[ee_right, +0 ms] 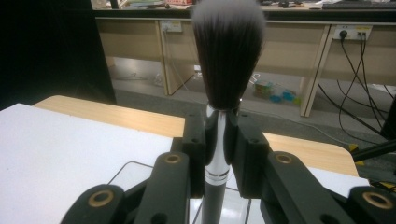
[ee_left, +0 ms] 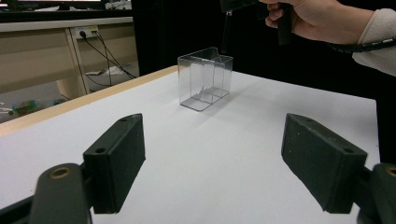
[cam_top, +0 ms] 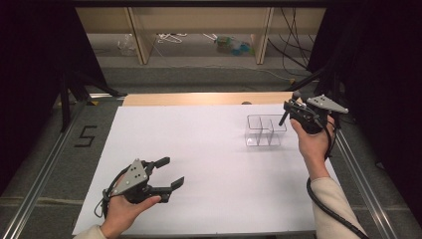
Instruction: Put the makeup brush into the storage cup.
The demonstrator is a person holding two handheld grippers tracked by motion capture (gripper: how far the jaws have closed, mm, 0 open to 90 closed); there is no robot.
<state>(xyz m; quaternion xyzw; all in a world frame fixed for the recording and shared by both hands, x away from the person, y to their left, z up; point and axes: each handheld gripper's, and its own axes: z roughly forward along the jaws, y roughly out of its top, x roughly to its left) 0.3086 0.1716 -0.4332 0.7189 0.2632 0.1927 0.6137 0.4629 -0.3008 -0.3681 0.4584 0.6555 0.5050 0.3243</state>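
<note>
- Near the bench's far right corner, our right claw (cam_top: 293, 107) clamps the makeup brush (ee_right: 227, 60) above the clear organizer (cam_top: 265, 130).
- Near the front left edge, our left claw (cam_top: 169, 172) rests with jaws apart, holding nothing.

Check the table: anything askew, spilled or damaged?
Nothing stands out. The clear divided organizer stands upright and empty on the white table. The right tongs grip a makeup brush by its ferrule, bristles up, above the organizer. The left tongs are open and hold nothing.

Overhead plus two low tool-mounted cameras
</note>
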